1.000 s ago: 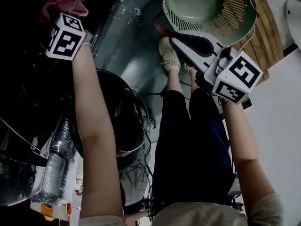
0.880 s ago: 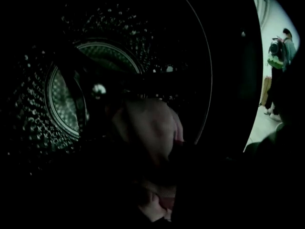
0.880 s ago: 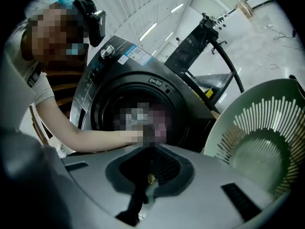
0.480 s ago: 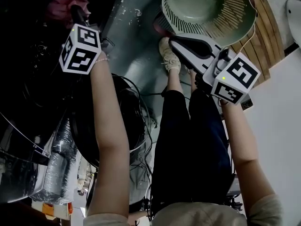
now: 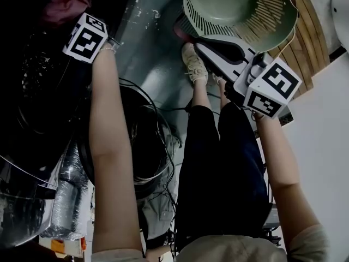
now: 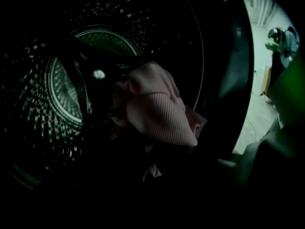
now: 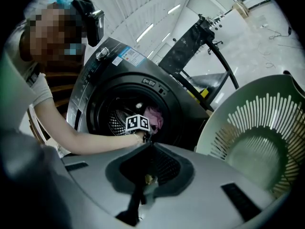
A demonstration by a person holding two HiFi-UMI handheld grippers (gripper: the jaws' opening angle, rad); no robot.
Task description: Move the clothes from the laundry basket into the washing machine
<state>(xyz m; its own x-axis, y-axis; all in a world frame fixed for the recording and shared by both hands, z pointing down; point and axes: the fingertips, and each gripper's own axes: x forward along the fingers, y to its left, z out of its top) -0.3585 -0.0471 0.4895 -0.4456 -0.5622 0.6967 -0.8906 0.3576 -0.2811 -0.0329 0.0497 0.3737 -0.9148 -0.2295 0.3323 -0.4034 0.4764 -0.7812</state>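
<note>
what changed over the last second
The left gripper drew back toward the person a little, then pushed into the washer drum again, toward the pink cloth; its grip is too dark to read. The right gripper stayed beside the laundry basket.

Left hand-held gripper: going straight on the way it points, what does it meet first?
Probably the pink ribbed garment in the washing machine drum, directly ahead; depth is unclear in the dark.
</note>
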